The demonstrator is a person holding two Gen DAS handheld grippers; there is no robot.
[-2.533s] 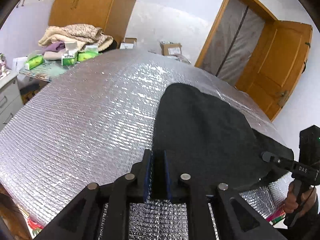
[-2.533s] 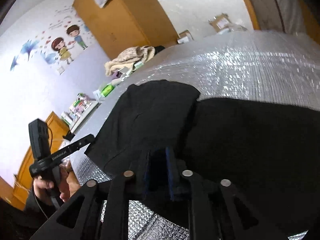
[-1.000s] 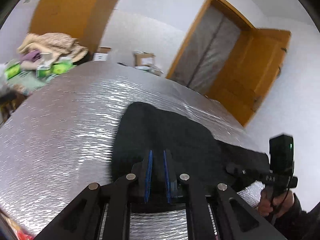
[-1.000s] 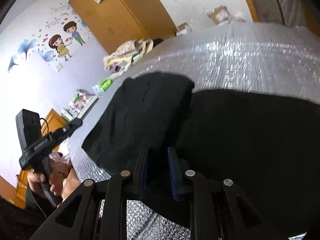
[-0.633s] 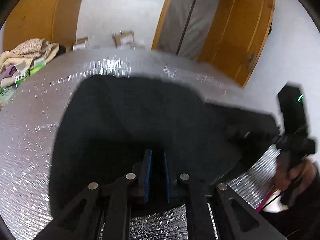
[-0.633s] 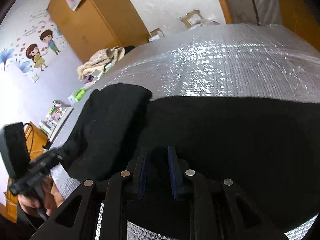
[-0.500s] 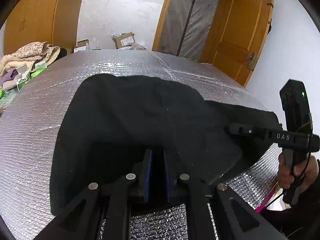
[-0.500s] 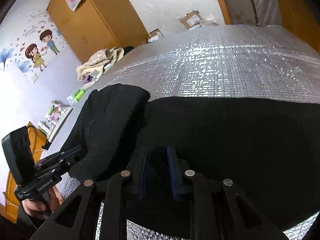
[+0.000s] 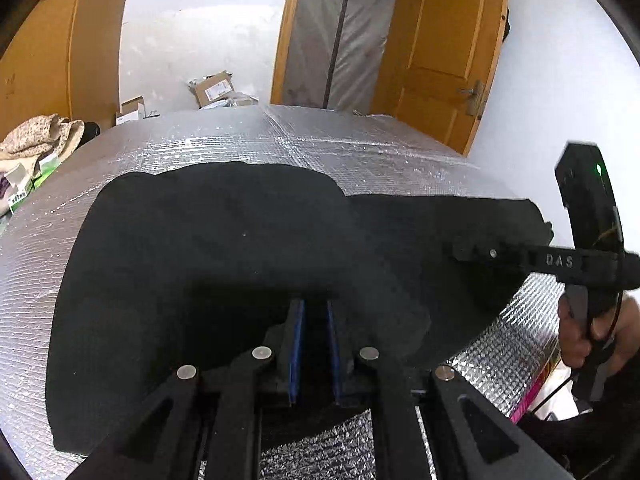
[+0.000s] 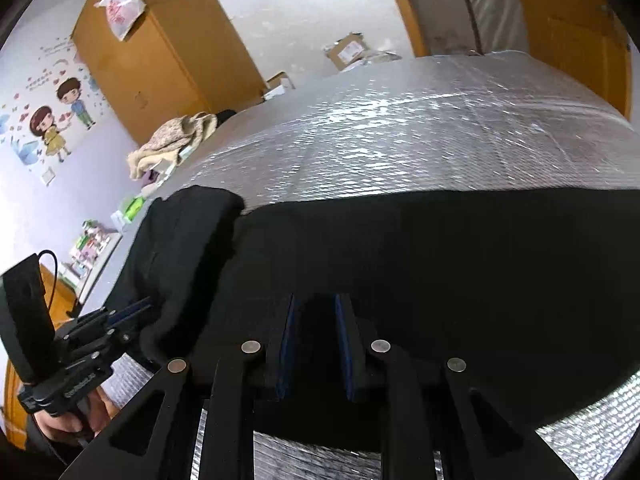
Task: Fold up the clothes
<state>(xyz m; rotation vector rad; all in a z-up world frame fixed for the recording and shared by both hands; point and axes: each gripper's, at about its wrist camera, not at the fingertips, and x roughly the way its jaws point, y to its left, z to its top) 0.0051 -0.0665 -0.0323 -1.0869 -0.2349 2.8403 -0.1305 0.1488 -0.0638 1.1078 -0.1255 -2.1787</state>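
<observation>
1. A black garment (image 9: 224, 248) is seen spread over a silver quilted surface (image 9: 280, 140), filling the middle and lower part of the left wrist view.
2. In the right wrist view the same garment (image 10: 440, 260) covers the lower half of the frame, with a folded-over part at centre left.
3. The left gripper (image 9: 314, 344) is seen at bottom centre of its own view, its blue-padded jaws narrowly parted with black cloth between them; a grip on the near edge of the garment is indicated.
4. The right gripper (image 10: 314, 344) is shown at bottom centre of its view, its jaws slightly wider apart, also with black cloth pinched between the pads.
5. The right gripper (image 9: 480, 254) is also seen at the right edge of the left wrist view, held by a hand (image 9: 588, 332).
6. The left gripper (image 10: 132, 314) appears at lower left of the right wrist view, at the garment's edge.
7. A wooden door (image 9: 444, 60) is seen at upper right of the left wrist view.
</observation>
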